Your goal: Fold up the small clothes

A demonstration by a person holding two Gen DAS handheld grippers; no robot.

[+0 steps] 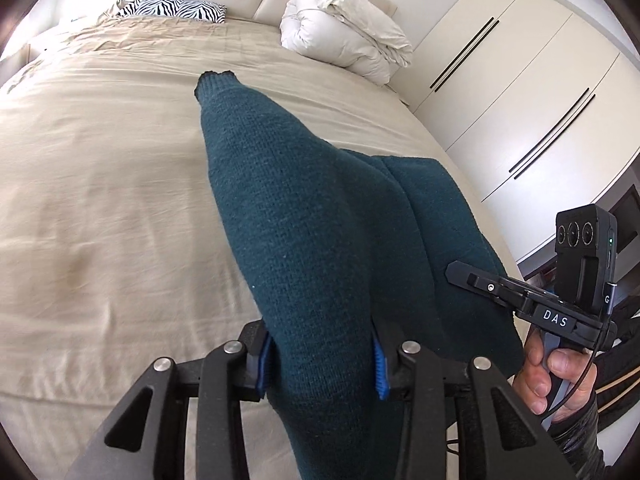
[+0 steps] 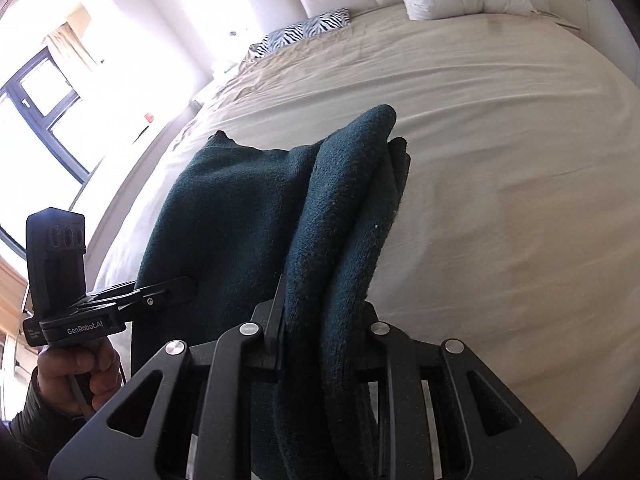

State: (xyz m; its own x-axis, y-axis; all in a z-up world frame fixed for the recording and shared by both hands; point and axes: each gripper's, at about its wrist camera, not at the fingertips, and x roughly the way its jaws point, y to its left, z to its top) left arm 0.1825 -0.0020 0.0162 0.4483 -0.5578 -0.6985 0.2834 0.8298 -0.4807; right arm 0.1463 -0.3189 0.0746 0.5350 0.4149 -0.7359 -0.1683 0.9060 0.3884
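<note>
Here both claws — left claw (image 1: 322, 360), right claw (image 2: 320, 328) — pinch the teal sweater (image 1: 304, 216).

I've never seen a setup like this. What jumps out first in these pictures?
A dark teal knitted garment fills the middle, held over a wide beige bed by both clamps: the left gripper and the right gripper are each shut on it. At the head of the bed lie a zebra-striped pillow and a bundled white duvet.
</note>
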